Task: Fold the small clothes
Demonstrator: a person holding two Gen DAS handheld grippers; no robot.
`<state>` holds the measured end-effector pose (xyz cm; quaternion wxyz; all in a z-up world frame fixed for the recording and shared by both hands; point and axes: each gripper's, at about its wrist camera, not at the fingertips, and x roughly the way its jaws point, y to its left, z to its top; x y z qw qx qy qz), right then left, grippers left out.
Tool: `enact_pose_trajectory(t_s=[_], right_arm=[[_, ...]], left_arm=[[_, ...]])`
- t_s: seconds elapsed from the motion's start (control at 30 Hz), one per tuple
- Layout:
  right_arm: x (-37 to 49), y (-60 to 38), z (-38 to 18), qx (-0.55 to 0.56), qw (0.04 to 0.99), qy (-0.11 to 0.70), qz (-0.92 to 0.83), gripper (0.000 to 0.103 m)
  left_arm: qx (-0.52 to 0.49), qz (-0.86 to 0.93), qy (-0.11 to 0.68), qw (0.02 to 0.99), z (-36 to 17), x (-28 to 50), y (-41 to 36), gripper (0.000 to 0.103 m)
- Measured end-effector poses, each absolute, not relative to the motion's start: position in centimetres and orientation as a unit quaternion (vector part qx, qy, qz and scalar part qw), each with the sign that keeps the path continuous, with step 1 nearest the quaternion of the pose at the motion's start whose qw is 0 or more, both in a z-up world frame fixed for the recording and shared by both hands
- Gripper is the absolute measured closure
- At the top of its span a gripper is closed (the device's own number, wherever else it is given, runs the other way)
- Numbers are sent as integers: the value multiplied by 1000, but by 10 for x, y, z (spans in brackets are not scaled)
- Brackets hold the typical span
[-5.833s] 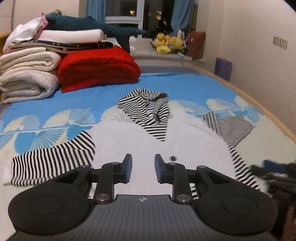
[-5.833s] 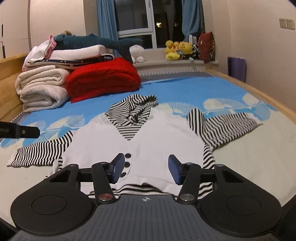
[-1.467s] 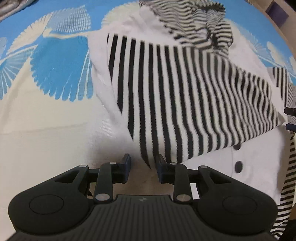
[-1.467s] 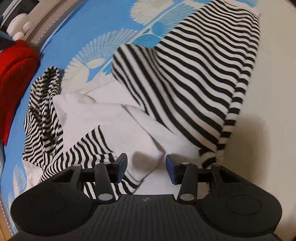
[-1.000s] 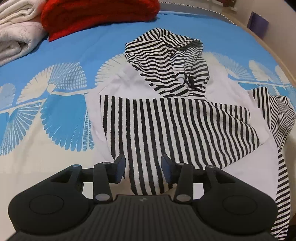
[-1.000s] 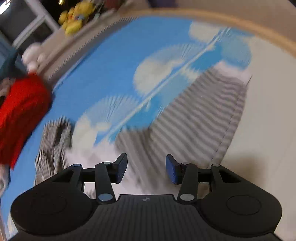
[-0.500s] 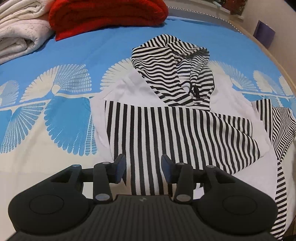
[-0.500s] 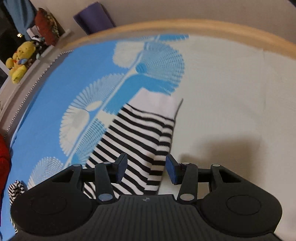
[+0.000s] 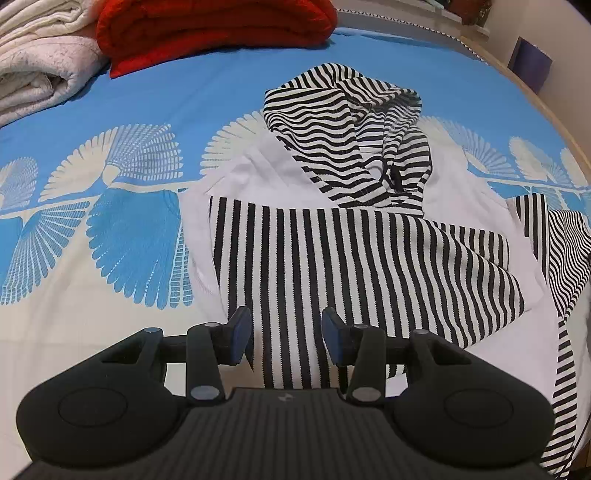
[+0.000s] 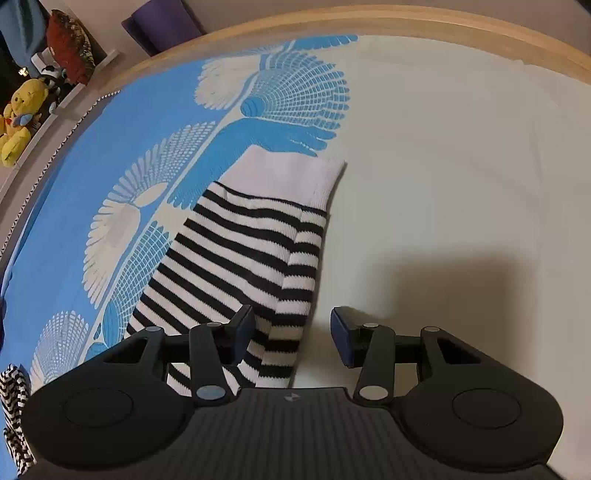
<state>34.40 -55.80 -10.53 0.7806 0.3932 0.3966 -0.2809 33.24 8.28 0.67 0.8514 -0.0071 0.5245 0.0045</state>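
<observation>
A small white hoodie (image 9: pixel 251 173) with a black-and-white striped hood (image 9: pixel 343 122) lies flat on the bed. Its left striped sleeve (image 9: pixel 351 266) is folded across the white body. In the left wrist view my left gripper (image 9: pixel 286 334) hovers open above that sleeve's near edge, gripping nothing. In the right wrist view the other striped sleeve (image 10: pixel 240 258) stretches out over the bedsheet, ending in a white cuff (image 10: pixel 295 170). My right gripper (image 10: pixel 291 336) is open low over this sleeve's right edge, its pads apart and holding nothing.
A red folded blanket (image 9: pixel 207 29) and rolled white quilts (image 9: pixel 40 62) sit at the head of the bed. The wooden bed rim (image 10: pixel 369 22) curves beyond the sleeve. Yellow plush toys (image 10: pixel 18 114) sit on a ledge. Cream sheet (image 10: pixel 461 166) lies to the right.
My right gripper swept out and down along the right sleeve towards its cuff and now sits low over it. The left gripper has stayed put over the folded sleeve.
</observation>
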Motion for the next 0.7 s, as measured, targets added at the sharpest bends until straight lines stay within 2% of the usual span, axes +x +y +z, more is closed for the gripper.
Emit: enact_pose_trajectory(t_s=[0.13, 0.2, 0.27, 0.43, 0.53, 0.63, 0.7], right_arm=[[345, -558, -107, 393, 784, 388, -282, 56], [347, -557, -108, 389, 790, 385, -279, 66], [348, -555, -108, 389, 792, 383, -274, 95], [351, -533, -67, 361, 825, 327, -286, 98], [359, -478, -8, 265, 891, 275, -244, 98], [352, -382, 57, 142, 961, 211, -106, 98], [339, -319, 84, 96, 974, 204, 19, 96]], left_arm=[[-4, 6, 526, 851, 5, 333, 82, 56], [-3, 6, 526, 851, 4, 333, 82, 56], [-2, 6, 525, 851, 4, 334, 82, 56], [-10, 10, 517, 856, 12, 334, 89, 56], [-18, 16, 513, 858, 16, 335, 96, 56], [-35, 23, 509, 860, 22, 337, 108, 56], [-50, 28, 506, 861, 28, 339, 119, 56]])
